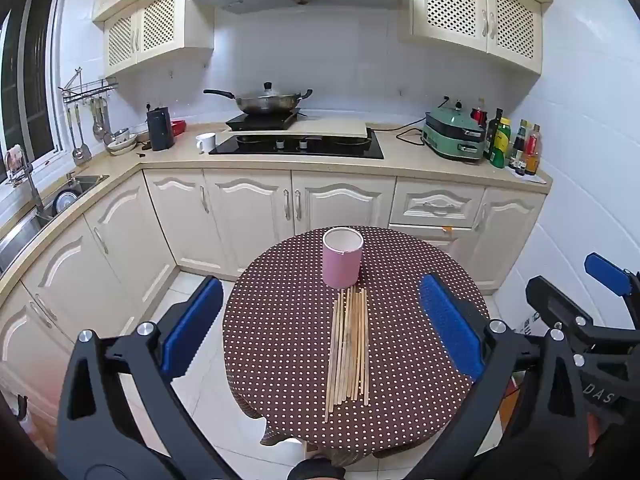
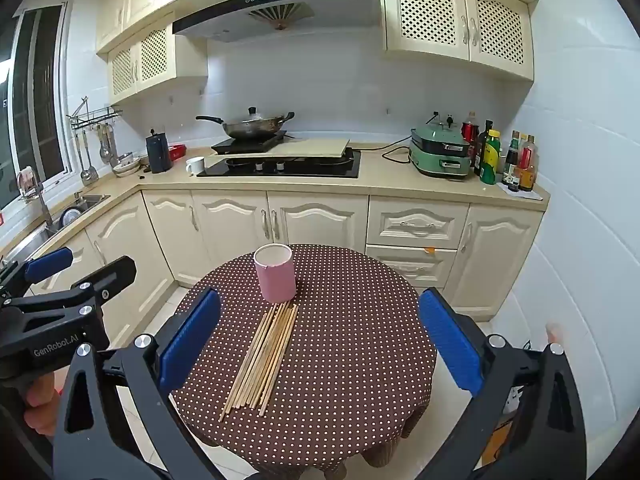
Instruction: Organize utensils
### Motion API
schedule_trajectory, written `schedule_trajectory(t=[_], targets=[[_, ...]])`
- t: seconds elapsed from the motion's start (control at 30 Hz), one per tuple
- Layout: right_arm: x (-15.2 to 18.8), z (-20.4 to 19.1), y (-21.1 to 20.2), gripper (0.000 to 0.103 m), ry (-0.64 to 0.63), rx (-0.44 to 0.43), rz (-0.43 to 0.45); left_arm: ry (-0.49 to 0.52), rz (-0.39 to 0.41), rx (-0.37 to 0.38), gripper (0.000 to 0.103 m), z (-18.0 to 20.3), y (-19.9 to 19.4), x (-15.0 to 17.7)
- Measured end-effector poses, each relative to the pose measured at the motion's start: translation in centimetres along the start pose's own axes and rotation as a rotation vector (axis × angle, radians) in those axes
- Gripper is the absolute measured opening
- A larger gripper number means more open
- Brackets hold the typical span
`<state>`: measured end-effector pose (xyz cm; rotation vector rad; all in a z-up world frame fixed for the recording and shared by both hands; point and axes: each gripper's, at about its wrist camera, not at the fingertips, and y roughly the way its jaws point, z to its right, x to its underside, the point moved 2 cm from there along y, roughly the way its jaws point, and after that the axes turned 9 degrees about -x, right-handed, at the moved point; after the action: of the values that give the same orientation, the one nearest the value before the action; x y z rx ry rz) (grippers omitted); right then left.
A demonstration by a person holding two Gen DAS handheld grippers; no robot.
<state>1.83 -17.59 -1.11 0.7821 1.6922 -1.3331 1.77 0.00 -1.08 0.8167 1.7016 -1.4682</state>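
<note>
Kitchen cabinets, a stove with a wok point(image 1: 268, 103) and a cluttered counter fill the background of the left wrist view. Nearer stands a round table point(image 1: 280, 320) under a brown dotted cloth. A pink cup point(image 1: 343, 258) sits upright toward the far side of it, and nothing shows above its rim. A bundle of chopsticks point(image 1: 349, 344) lies flat on the cloth, its far ends just beside the cup's base and its near ends close to the table's near edge. The left gripper point(image 1: 320, 328) hangs above the near side of the table, its 2 blue pads spread wide with nothing between them. The right gripper point(image 1: 580, 296) shows at the right edge, also spread and empty.

From the right wrist view, the same table point(image 2: 360, 320) appears with the cup point(image 2: 275, 274) left of center and the chopsticks point(image 2: 264, 356) angled from the cup's base toward the near left. The right gripper point(image 2: 318, 336) is wide apart and holds nothing. The left gripper point(image 2: 80, 268) shows at the left edge, likewise spread and empty.

Judging by this, the task has hardly begun: every chopstick visible lies on the cloth, and all are left to be lifted and stood in the cup.
</note>
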Motion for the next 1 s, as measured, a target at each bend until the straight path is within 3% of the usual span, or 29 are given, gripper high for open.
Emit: schedule_trajectory(t=[1.0], targets=[[0.3, 0.3, -0.4, 0.096, 0.021, -0.004, -0.007, 0.034, 0.03, 0.027, 0.097, 0.2, -0.6, -0.7]])
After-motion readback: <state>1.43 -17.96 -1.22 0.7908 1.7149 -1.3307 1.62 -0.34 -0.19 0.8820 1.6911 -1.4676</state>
